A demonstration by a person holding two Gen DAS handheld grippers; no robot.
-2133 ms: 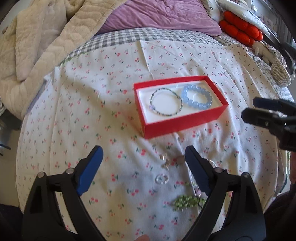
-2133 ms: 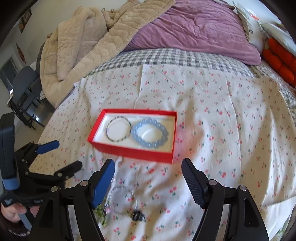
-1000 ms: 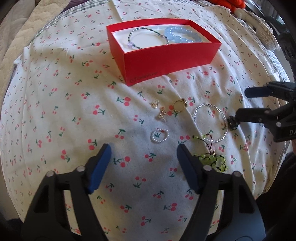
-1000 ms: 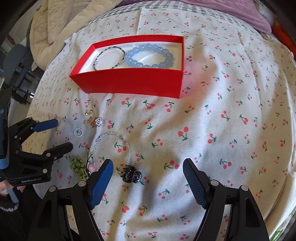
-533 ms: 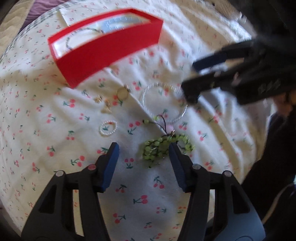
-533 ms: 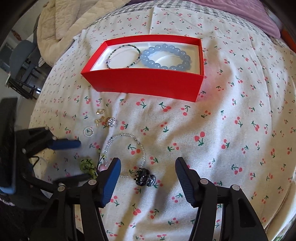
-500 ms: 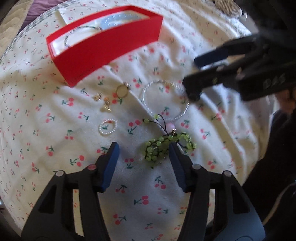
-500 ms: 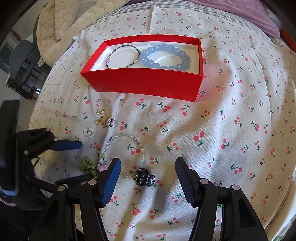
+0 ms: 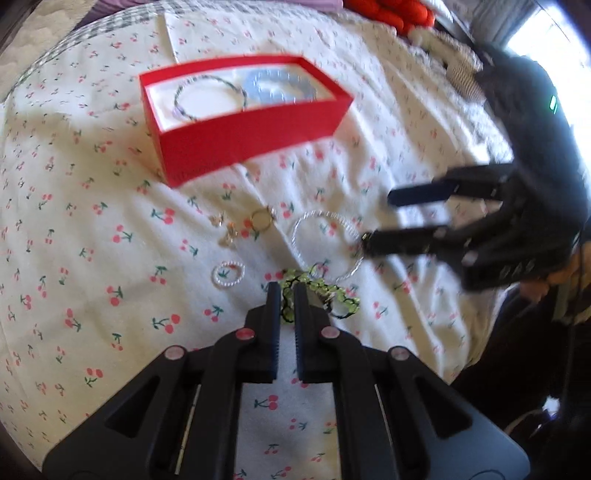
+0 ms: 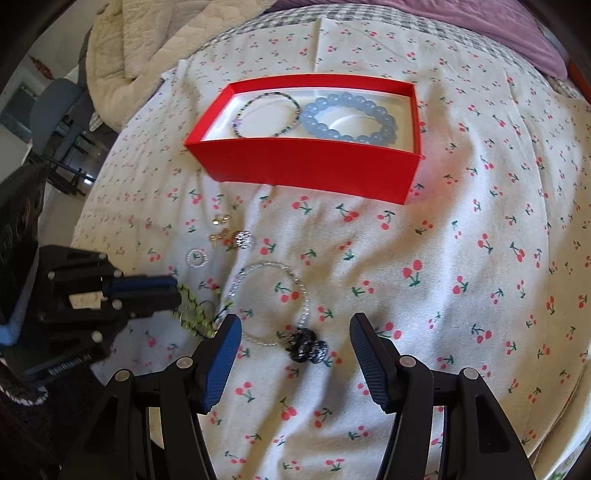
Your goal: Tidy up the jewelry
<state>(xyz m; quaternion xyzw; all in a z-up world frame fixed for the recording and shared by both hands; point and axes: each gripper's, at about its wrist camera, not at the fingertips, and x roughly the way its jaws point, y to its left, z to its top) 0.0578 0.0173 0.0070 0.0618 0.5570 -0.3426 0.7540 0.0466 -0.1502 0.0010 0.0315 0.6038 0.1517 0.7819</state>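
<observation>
A red box (image 10: 306, 166) on the cherry-print sheet holds a thin beaded bracelet (image 10: 267, 114) and a blue bead bracelet (image 10: 349, 116); it also shows in the left wrist view (image 9: 251, 144). In front of it lie small earrings (image 9: 225, 229), a gold ring (image 9: 261, 219), a pearl ring (image 9: 228, 274), a clear bead bracelet (image 9: 325, 243) and a black charm (image 10: 308, 347). My left gripper (image 9: 285, 291) is shut on the green bead bracelet (image 9: 325, 293), low on the sheet. My right gripper (image 10: 295, 332) is open above the black charm and clear bracelet (image 10: 271, 302).
A beige quilt (image 10: 147, 40) and a purple blanket (image 10: 461, 22) lie at the far end of the bed. Red cushions (image 9: 388, 14) lie far right. A chair (image 10: 55, 122) stands beside the bed on the left.
My left gripper has closed its fingers on the green bead bracelet. My right gripper has moved a little forward over the black charm and stayed open.
</observation>
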